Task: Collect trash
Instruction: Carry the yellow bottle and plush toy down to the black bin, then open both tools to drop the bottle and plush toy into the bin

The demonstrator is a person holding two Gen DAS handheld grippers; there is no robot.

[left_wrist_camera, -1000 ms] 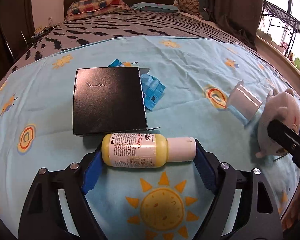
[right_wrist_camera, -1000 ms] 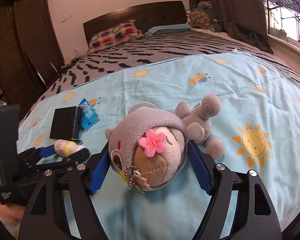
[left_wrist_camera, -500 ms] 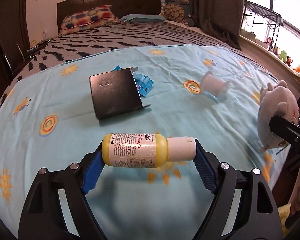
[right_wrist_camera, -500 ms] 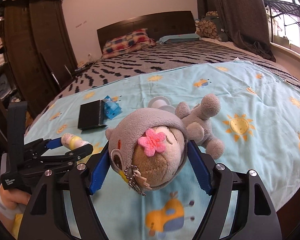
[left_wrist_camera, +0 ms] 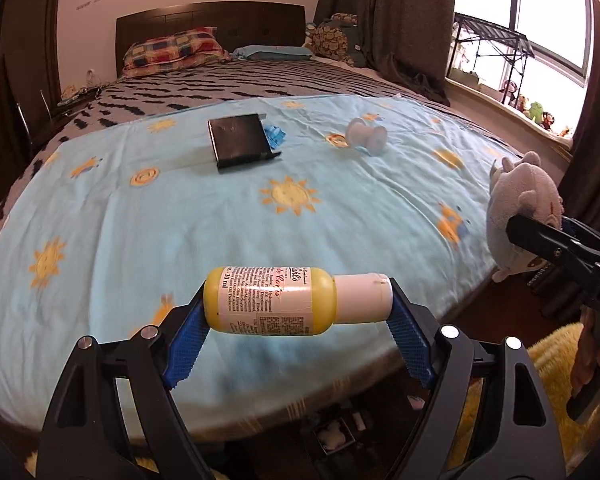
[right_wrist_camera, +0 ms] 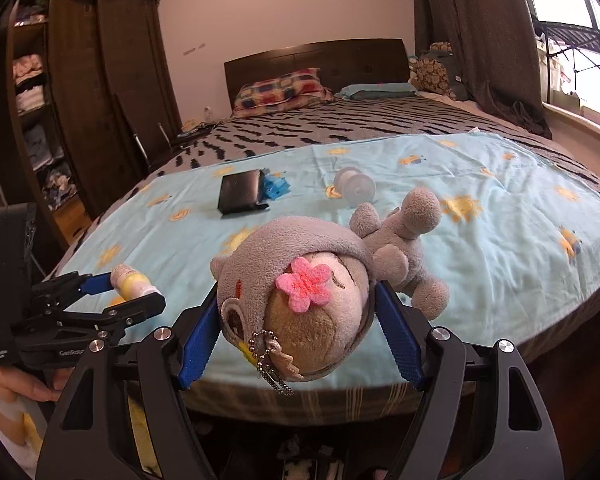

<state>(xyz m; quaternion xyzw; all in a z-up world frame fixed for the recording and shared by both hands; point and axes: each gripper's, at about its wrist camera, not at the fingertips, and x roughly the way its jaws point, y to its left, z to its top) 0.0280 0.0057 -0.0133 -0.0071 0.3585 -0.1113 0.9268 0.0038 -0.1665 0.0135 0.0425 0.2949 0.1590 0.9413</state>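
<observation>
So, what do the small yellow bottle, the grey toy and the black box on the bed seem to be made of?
Bottle: probably plastic, glossy yellow body with a printed paper-like label and a matte white cap.
Toy: soft plush fabric, fuzzy grey surface, a pink felt-like flower, a metal bead chain.
Box: likely cardboard with a slightly shiny black finish; one thin flap sticks out at its edge.

A: What carries everything?
B: A bed (left_wrist_camera: pixel 100 240) with a light blue blanket printed with suns, spread over a grey and black zigzag cover (left_wrist_camera: pixel 228 80)

A: What lies on the blanket?
B: A flat black box (left_wrist_camera: pixel 240 140), crumpled blue wrappers (left_wrist_camera: pixel 274 136) touching its far right side, and a clear plastic cup (left_wrist_camera: pixel 366 140) on its side well to the right. Two pillows (left_wrist_camera: pixel 172 50) sit by the headboard
</observation>
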